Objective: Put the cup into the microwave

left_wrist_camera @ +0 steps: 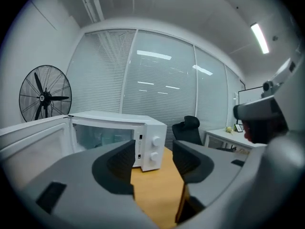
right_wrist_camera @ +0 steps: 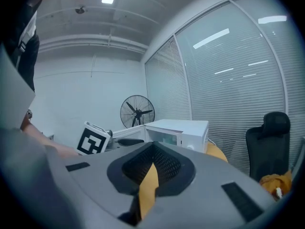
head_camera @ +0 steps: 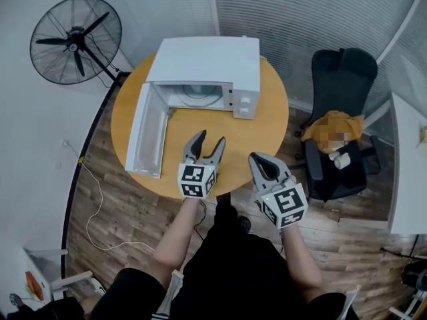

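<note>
Two empty tongs hover above the near edge of the counter (head_camera: 267, 129): left tongs (head_camera: 211, 139) apart, right tongs (head_camera: 255, 157) pressed together. Neither carries the cup. It is likely inside the open-doored microwave (head_camera: 207, 62), though the cavity is too dim to confirm.

Round orange wooden tabletop (head_camera: 263, 129) at centre, on brown wood-plank floor (head_camera: 120, 212). Black pedestal fan (head_camera: 75, 40) far left. Black office chair (head_camera: 341, 79) far right, white desk (head_camera: 405, 172) beside it. White-blinded glass walls (left_wrist_camera: 162, 89) behind. Ceiling strip light (left_wrist_camera: 260, 37) on.
</note>
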